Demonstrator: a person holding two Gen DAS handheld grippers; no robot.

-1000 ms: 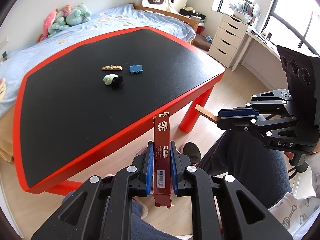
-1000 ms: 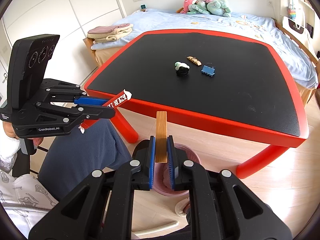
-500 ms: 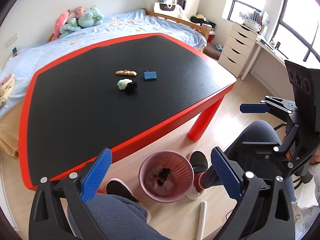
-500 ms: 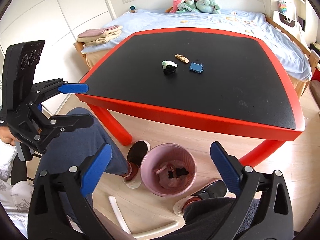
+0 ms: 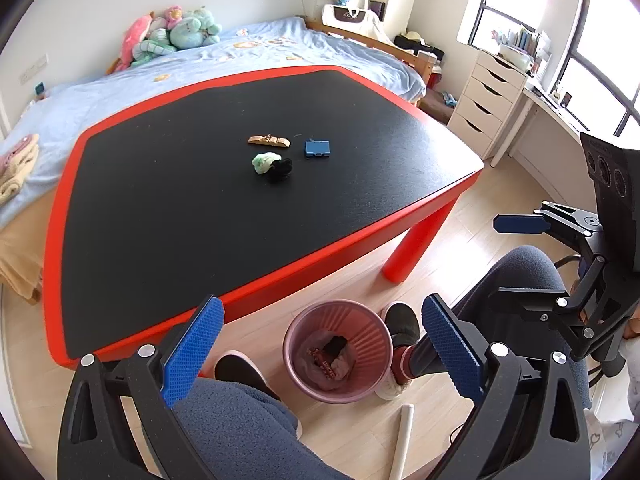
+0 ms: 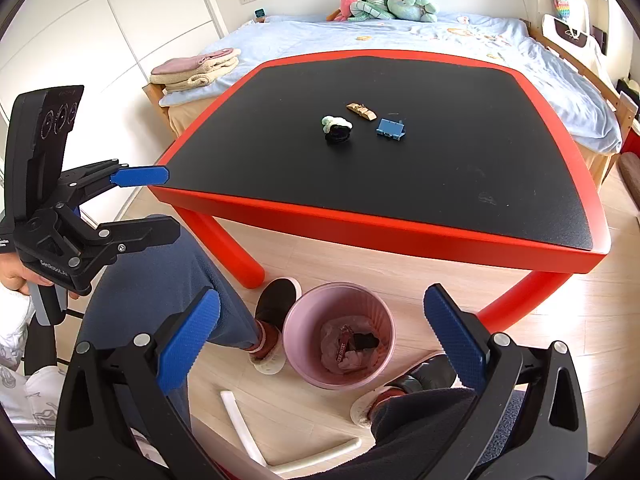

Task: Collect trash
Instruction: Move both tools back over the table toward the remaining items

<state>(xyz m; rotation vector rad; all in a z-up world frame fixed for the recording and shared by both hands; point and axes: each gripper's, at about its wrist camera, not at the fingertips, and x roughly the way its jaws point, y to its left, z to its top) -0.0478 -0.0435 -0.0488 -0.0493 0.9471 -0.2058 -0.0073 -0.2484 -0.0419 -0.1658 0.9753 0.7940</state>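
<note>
Bin (image 5: 338, 322) upright, mouth up, trash inside

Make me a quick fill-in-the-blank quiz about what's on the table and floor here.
1. The pink trash bin stands on the ____.
2. The black table has a ____ rim.
3. The blue block lies on the ____.
4. Both the left hand-held gripper and right hand-held gripper are ____.

Missing words: floor; red; table; open
</note>
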